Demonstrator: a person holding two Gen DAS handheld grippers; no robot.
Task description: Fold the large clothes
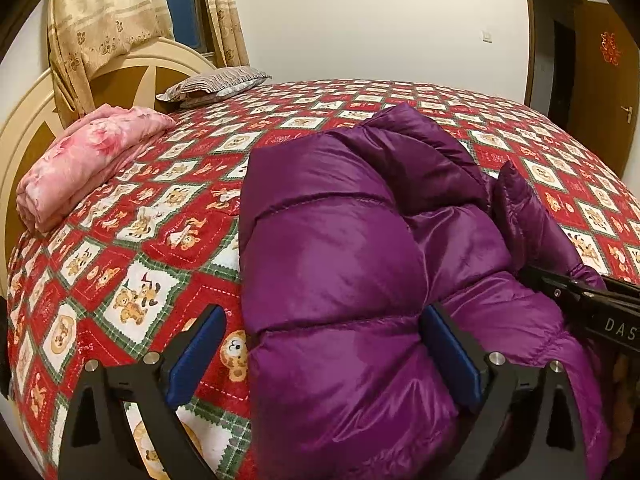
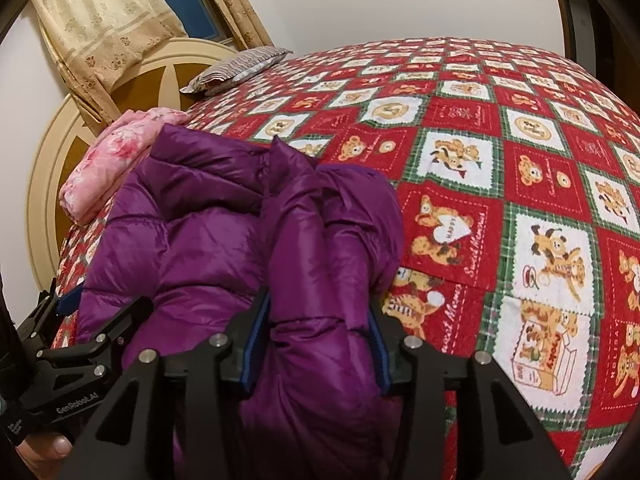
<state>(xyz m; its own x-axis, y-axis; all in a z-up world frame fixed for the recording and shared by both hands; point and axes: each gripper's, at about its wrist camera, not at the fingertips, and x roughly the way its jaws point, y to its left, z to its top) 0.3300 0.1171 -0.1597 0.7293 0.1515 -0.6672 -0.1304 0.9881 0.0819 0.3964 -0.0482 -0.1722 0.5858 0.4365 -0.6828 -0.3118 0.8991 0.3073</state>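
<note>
A puffy purple down jacket (image 1: 340, 248) lies bunched on the red teddy-bear bedspread (image 1: 120, 240). My left gripper (image 1: 324, 356) stands wide open at the jacket's near left edge. Its left pad hangs over the bedspread and its right pad rests against the jacket's top. In the right wrist view the jacket (image 2: 200, 240) sits at the lower left. My right gripper (image 2: 316, 350) has a thick fold of it pinched between both blue pads. The left gripper (image 2: 96, 306) also shows there, at the jacket's left side.
A folded pink blanket (image 1: 88, 164) and a striped pillow (image 1: 212, 86) lie near the cream headboard (image 1: 24, 132). Beige curtains (image 1: 104, 12) hang behind it. A brown door (image 1: 600, 92) stands at the far right. A person's thumb (image 2: 52, 446) shows at the lower left.
</note>
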